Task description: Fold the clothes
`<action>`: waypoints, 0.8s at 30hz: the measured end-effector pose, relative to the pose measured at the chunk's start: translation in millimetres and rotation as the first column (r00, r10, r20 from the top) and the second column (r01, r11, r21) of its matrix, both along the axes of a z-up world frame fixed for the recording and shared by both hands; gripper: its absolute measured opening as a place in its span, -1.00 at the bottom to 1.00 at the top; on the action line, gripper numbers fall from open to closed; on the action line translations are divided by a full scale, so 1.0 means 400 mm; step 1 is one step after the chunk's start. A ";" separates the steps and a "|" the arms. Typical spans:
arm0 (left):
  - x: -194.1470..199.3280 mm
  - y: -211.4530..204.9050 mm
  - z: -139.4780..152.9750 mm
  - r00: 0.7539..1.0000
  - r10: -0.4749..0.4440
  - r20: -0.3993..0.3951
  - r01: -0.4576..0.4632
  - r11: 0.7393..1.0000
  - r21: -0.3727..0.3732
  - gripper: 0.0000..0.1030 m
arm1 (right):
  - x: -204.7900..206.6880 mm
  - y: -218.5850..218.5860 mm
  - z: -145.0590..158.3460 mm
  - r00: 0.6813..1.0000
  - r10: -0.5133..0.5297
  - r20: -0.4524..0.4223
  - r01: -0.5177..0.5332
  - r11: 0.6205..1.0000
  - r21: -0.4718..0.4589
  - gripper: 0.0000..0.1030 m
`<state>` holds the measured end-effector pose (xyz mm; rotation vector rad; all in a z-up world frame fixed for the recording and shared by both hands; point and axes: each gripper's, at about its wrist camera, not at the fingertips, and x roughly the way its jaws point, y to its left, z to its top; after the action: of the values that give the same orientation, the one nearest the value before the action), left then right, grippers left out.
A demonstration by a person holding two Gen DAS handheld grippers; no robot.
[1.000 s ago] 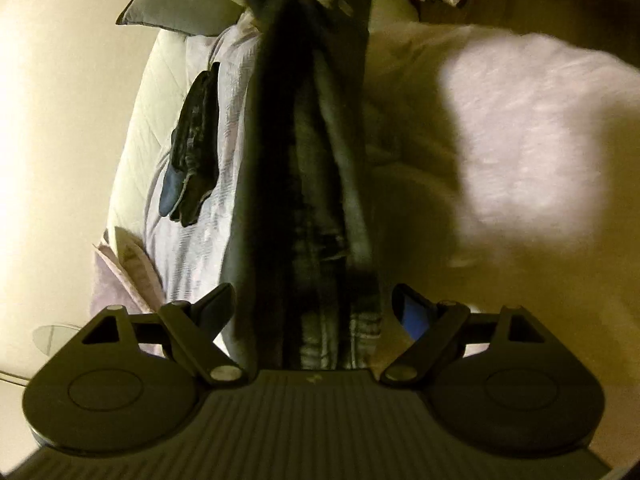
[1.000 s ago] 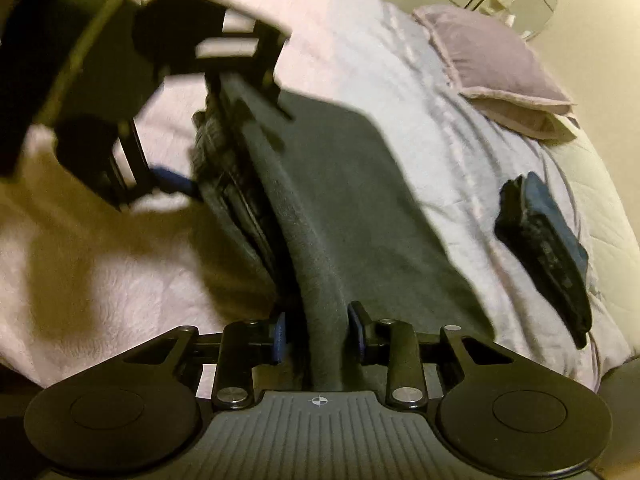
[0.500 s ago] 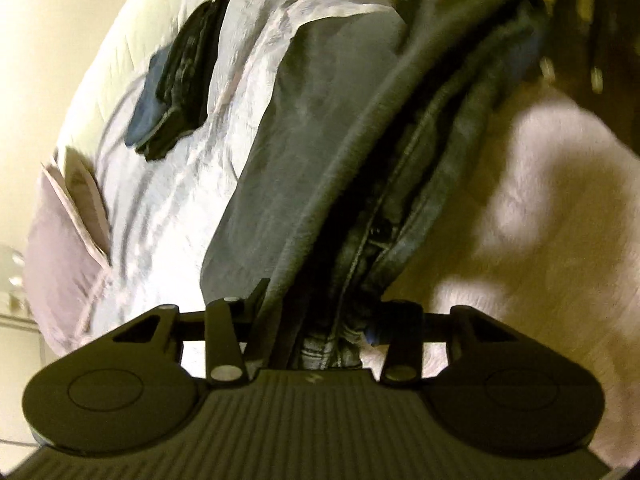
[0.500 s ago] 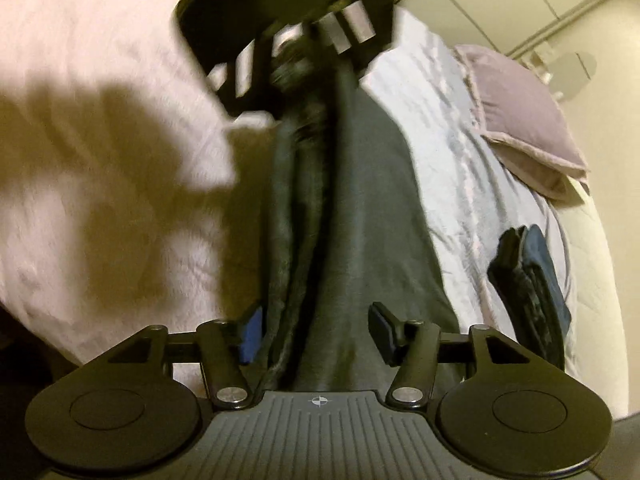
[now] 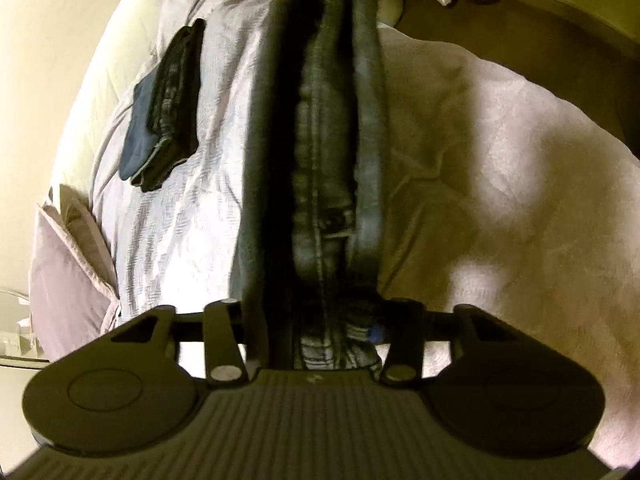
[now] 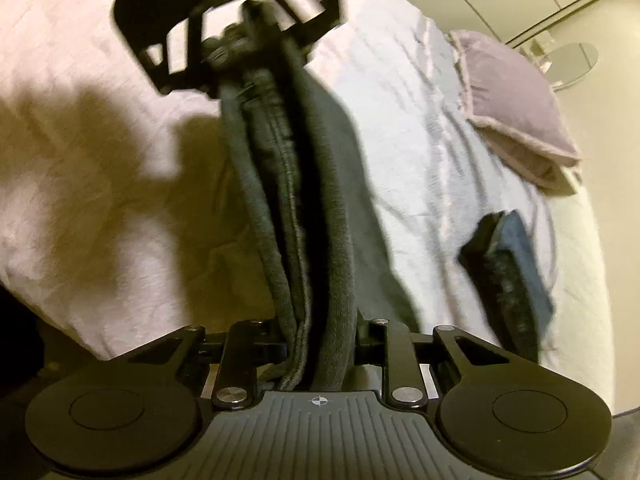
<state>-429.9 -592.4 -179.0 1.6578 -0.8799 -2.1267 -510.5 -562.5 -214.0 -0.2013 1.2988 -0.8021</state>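
Left claw (image 5: 316, 332) clenched on one end of the folded dark jeans (image 5: 320, 140); right claw (image 6: 320, 344) closing on the other end, cloth already between its jaws. Jeans hang as a bundle stretched between both claws above the bed (image 5: 500, 180), long axis straight from claw to claw, neither hand nearer. Versus a second ago: left jaws were wide apart, now clamped; small folded pile (image 6: 508, 276) unmoved

I see matt dark denim jeans (image 5: 328, 152) with stitched seams, a crinkled pale cloth bedspread (image 5: 192, 216), and matt black plastic grippers (image 6: 320, 344) with shiny metal rivets.
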 end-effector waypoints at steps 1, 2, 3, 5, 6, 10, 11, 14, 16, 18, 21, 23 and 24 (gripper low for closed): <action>0.001 -0.003 0.014 1.000 0.008 -0.009 -0.008 1.000 0.001 -0.28 | 0.003 -0.003 0.021 1.000 -0.002 -0.009 0.002 1.000 -0.007 -0.54; 0.002 -0.008 0.039 1.000 0.017 -0.023 -0.017 1.000 0.001 -0.30 | 0.007 -0.003 0.043 1.000 0.000 -0.016 0.000 1.000 -0.015 -0.54; 0.006 -0.010 0.064 0.999 0.019 -0.038 -0.019 1.000 -0.006 -0.31 | 0.011 -0.006 0.069 1.000 0.003 -0.023 -0.004 1.000 -0.022 -0.54; 0.018 -0.009 0.114 0.997 0.016 -0.069 -0.017 1.000 -0.015 -0.33 | 0.012 -0.003 0.117 1.000 0.007 -0.030 -0.008 0.999 -0.038 -0.54; 0.026 -0.007 0.140 0.996 0.015 -0.085 -0.017 1.000 -0.017 -0.33 | 0.013 -0.005 0.145 0.999 0.009 -0.032 -0.011 0.999 -0.047 -0.54; 0.048 -0.010 0.222 0.991 0.032 -0.130 -0.035 0.999 -0.024 -0.34 | 0.029 0.001 0.244 0.999 0.023 -0.033 -0.026 0.996 -0.080 -0.54; 0.053 -0.013 0.241 0.989 0.038 -0.141 -0.042 0.999 -0.027 -0.34 | 0.031 0.000 0.268 0.999 0.025 -0.030 -0.027 0.996 -0.086 -0.54; 0.045 -0.025 0.286 0.985 0.051 -0.165 -0.059 0.997 -0.042 -0.35 | 0.027 -0.017 0.330 0.999 0.030 -0.026 -0.033 0.994 -0.104 -0.54; 0.026 -0.051 0.316 0.981 0.063 -0.183 -0.074 0.996 -0.054 -0.35 | 0.010 -0.041 0.364 0.999 0.039 -0.027 -0.042 0.991 -0.125 -0.54; 0.000 -0.082 0.347 0.978 0.071 -0.199 -0.087 0.993 -0.075 -0.35 | -0.015 -0.073 0.394 0.998 0.048 -0.030 -0.052 0.987 -0.151 -0.54; -0.068 -0.148 0.386 0.974 0.079 -0.214 -0.107 0.987 -0.120 -0.35 | -0.070 -0.141 0.436 0.998 0.060 -0.030 -0.064 0.977 -0.203 -0.54; -0.133 -0.209 0.409 0.971 0.085 -0.223 -0.121 0.980 -0.156 -0.35 | -0.126 -0.201 0.462 0.997 0.068 -0.028 -0.073 0.967 -0.243 -0.54; -0.171 -0.245 0.418 0.970 0.088 -0.227 -0.129 0.976 -0.176 -0.35 | -0.160 -0.236 0.471 0.997 0.074 -0.026 -0.078 0.962 -0.263 -0.54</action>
<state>-498.4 -690.4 -11.7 1.3198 -0.8717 -2.0325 -574.6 -656.8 -25.4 -0.4693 1.1892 -0.9085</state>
